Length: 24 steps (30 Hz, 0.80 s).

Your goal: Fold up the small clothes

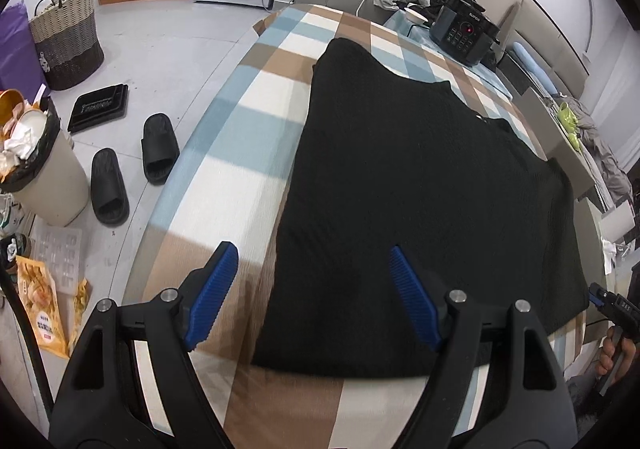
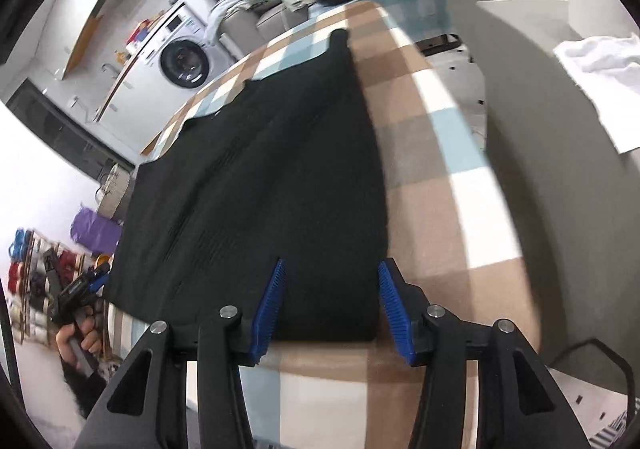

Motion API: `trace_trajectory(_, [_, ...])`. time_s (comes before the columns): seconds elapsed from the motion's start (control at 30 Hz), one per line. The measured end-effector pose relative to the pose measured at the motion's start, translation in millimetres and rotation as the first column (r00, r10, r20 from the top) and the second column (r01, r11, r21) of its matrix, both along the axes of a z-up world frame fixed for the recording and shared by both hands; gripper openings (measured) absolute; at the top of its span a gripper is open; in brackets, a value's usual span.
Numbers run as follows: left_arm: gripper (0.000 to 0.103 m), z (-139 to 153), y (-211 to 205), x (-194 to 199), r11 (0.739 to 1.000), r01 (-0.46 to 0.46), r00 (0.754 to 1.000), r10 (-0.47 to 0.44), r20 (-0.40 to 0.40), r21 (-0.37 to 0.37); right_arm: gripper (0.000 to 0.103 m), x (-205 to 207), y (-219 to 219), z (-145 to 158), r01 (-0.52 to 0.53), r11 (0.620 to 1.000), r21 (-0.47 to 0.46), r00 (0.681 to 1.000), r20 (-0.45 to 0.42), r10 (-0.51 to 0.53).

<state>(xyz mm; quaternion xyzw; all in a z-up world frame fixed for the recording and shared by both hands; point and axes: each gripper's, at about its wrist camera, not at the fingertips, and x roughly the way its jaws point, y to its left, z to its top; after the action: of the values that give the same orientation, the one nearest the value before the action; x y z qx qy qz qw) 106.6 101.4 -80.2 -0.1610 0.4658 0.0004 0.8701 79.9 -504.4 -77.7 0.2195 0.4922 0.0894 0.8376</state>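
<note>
while the black knitted garment (image 1: 420, 177) lies spread flat on the blue, brown and white checked cloth (image 1: 248, 153) covering the table, no fold shows in it yet, so nearly all the folding looks left to do. the left gripper (image 1: 312, 293) hovers over the garment's near left corner, its blue ribbed fingers (image 1: 212, 297) spread wide and holding nothing. the right gripper (image 2: 330, 305) is likewise spread, straddling the near right corner of the hem, low over the cloth.
</note>
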Motion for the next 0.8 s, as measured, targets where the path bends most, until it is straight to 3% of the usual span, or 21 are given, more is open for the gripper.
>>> trace_trajectory(0.2, [0.076, 3.4, -2.7, -24.5, 1.0, -0.005, 1.0, 0.005, 0.005, 0.002, 0.049, -1.8, 7.2, 8.6, -0.028, 1.0, 0.014, 0.998, 0.065, 0.027])
trace_trajectory(0.37, [0.076, 6.2, -7.5, -34.3, 1.0, 0.012, 1.0, -0.012, 0.005, 0.018, 0.049, 2.8, -2.8, -0.1, 0.013, 0.999, -0.031, 1.0, 0.017, -0.012])
trace_trajectory(0.5, [0.076, 7.0, -14.3, -34.9, 0.999, 0.028, 0.999, -0.028, 0.015, 0.04, 0.049, 6.7, -3.8, -7.0, 0.011, 1.0, -0.007, 1.0, 0.002, -0.011])
trace_trajectory(0.63, [0.078, 7.7, -20.8, -30.7, 0.996, 0.038, 0.999, -0.039, 0.013, 0.079, 0.049, 9.0, 2.6, 3.1, -0.012, 1.0, -0.011, 0.999, 0.049, 0.013])
trace_trajectory(0.7, [0.086, 8.4, -21.9, -29.8, 0.996, 0.041, 0.999, -0.043, 0.019, 0.082, 0.049, 3.8, 5.6, 12.5, -0.046, 0.999, 0.009, 0.994, 0.103, 0.045])
trace_trajectory(0.8, [0.089, 10.3, -22.9, -28.9, 0.995, 0.05, 0.998, -0.052, 0.029, 0.088, 0.049, 0.7, 6.7, 18.4, -0.075, 0.997, 0.036, 0.987, 0.142, 0.069])
